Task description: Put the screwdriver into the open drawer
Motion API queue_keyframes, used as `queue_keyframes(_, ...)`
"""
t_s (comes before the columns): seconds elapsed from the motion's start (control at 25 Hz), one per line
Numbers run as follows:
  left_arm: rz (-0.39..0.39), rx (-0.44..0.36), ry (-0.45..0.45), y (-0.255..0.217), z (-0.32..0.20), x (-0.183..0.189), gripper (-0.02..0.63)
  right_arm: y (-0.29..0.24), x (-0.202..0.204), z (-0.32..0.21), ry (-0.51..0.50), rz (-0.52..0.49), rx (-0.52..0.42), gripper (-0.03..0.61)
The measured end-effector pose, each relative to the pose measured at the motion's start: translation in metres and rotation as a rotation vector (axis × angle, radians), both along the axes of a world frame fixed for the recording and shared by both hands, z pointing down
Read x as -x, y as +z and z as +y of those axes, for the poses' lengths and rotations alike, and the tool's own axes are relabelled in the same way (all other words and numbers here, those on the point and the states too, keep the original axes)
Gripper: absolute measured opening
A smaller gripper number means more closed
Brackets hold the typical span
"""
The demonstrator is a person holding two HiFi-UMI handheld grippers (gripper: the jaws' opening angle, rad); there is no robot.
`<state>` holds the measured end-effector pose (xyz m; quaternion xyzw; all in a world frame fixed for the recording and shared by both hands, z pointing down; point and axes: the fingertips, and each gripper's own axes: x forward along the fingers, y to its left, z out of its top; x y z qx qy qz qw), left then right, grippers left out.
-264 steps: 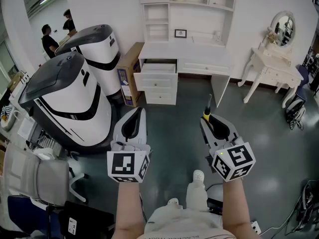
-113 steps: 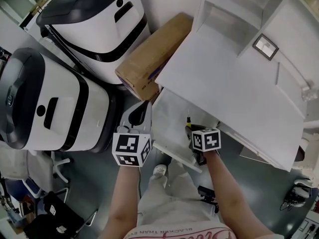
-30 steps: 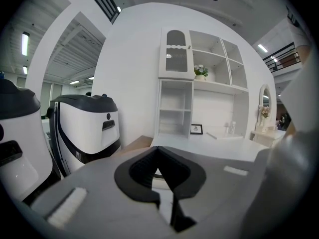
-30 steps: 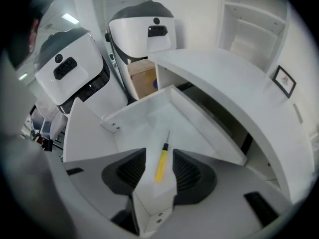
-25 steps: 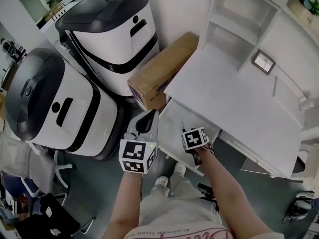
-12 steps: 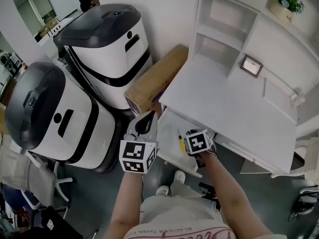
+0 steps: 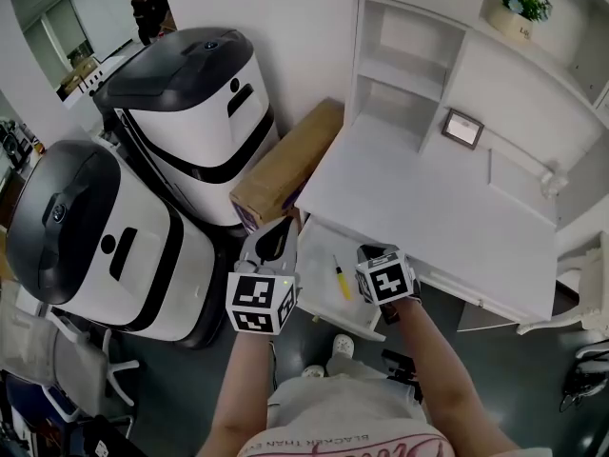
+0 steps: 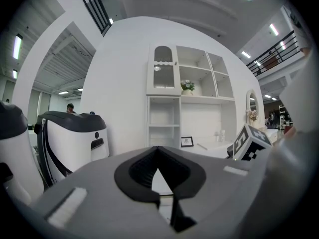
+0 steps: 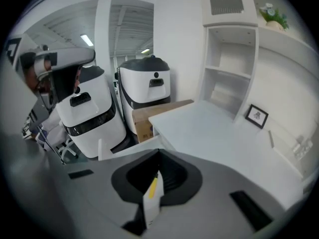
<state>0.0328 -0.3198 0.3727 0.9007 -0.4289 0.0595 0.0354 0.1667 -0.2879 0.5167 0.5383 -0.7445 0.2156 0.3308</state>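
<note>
Hovering over the right side of the drawer (image 7: 319,274), my right claw (image 7: 373,253) had just been closing and was clenched on nothing. Screwdriver (image 7: 339,279) lay inside the drawer, clear of both claws. Left claw (image 7: 282,228) was clenched empty at the drawer's left edge.

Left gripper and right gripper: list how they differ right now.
The right gripper hangs over the open drawer, above the yellow-handled screwdriver lying inside; the left gripper sits off the drawer's left side. The right gripper tilts down toward the desk; the left gripper points about level at the shelves. The right gripper's jaws have just closed on nothing. Both are shut and empty.
</note>
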Motion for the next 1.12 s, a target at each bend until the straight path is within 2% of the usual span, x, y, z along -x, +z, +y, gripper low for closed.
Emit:
queue_keyframes(0.64,0.074,-0.083,-0.005,-0.040,-0.010,0.006,0.008,-0.135,0.001,-0.008,0.019,-0.104,-0.385,0.008)
queue_keyframes(0.92,0.091,-0.150,-0.008,-0.066,-0.011,0.007,0.008,-0.190,-0.014,0.006,0.044,-0.094,-0.573,0.008)
queue_keyframes(1.12,0.113,-0.189,0.006,-0.082,-0.006,0.003,0.008,-0.219,-0.028,0.021,0.064,-0.038,-0.664,0.006)
